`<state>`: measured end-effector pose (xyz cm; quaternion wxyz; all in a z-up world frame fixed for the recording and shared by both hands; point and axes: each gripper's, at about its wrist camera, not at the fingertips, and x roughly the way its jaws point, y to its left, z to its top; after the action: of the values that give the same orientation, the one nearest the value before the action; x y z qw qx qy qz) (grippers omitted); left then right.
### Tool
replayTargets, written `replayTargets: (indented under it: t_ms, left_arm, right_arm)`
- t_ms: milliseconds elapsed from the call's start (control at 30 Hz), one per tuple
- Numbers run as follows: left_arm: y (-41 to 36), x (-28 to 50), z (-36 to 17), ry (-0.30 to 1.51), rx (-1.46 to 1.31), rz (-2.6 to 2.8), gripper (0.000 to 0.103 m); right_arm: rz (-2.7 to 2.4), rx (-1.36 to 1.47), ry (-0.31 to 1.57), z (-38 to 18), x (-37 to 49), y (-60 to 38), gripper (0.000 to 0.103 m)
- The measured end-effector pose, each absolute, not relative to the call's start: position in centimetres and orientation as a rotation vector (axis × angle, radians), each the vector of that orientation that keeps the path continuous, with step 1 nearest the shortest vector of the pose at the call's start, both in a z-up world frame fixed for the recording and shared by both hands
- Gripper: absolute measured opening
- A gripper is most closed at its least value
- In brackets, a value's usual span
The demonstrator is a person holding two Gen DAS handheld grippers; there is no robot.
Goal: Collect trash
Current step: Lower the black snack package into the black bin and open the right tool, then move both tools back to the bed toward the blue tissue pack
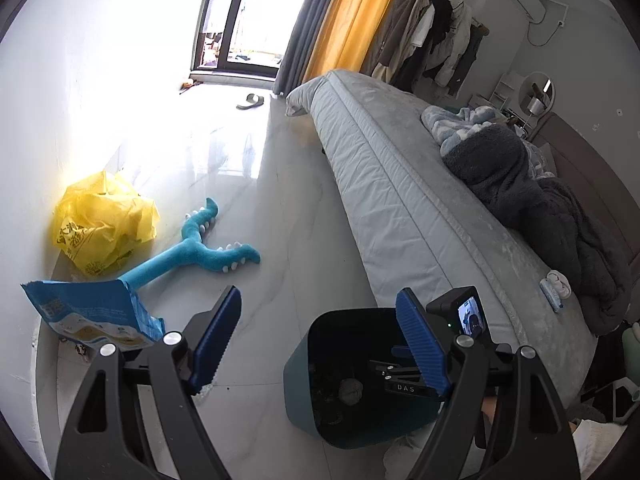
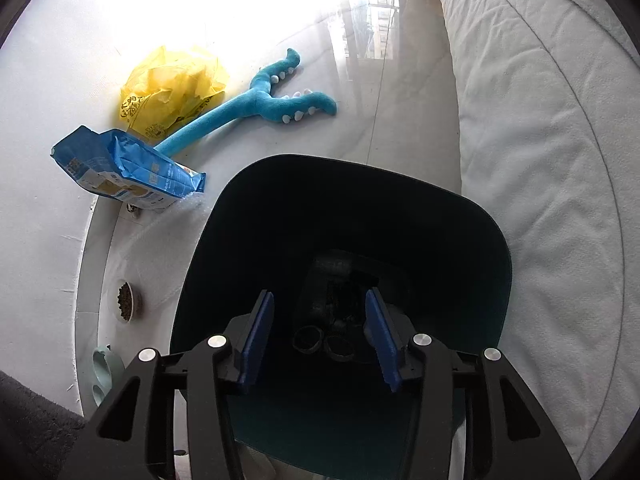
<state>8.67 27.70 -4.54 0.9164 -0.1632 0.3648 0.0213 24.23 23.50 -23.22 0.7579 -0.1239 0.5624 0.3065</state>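
A dark teal trash bin (image 1: 300, 384) stands on the pale floor beside the bed, with a crumpled grey ball (image 1: 351, 391) and dark scraps at its bottom. My right gripper (image 2: 320, 340) points down into the bin's mouth (image 2: 360, 164), open, with nothing between its blue pads; dark rings (image 2: 308, 338) lie below it. My left gripper (image 1: 320, 340) hangs wide open above the floor at the bin's left edge, holding nothing. By the wall lie a crumpled yellow plastic bag (image 1: 104, 224) (image 2: 172, 80) and a blue food packet (image 1: 92, 312) (image 2: 128, 164).
A blue plush toy (image 1: 200, 252) (image 2: 260, 100) lies between the bag and the bin. The grey bed (image 1: 400, 200) (image 2: 540, 160) runs along the right, with blankets on it. A bowl of pet kibble (image 2: 126, 300) sits by the wall, and a slipper (image 1: 250, 101) near the window.
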Motion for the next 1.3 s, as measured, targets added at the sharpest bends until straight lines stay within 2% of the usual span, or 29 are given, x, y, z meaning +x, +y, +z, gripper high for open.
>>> replayTargets:
  t_ms: [233,333,567,800,1033,1300]
  left_arm:
    - [25.5,8.8,-2.5,0.692,-0.242,0.038,0.081]
    - [24.4,9.2,-1.4,0.657,-0.233,0.013,0.081]
    - [21.3,9.4,1.6,0.559,-0.178,-0.018,0.084]
    - [18.1,10.1,3.6,0.49,-0.141,-0.041,0.091]
    - [15.0,11.3,3.9,0.464,-0.122,-0.067,0.093]
    - [12.0,12.9,3.3,0.474,-0.131,-0.098,0.094]
  right_arm:
    - [0.702,-0.258,1.196,-21.2,23.5,22.9,0.054]
    - [0.726,-0.247,1.16,-19.5,23.0,22.5,0.062]
    - [0.774,-0.205,1.064,-15.4,22.5,20.2,0.07]
    - [0.768,-0.155,0.957,-11.5,22.7,16.4,0.073]
    - [0.722,-0.125,0.83,-8.1,23.8,11.5,0.076]
    - [0.657,-0.111,0.766,-6.6,25.4,6.1,0.076]
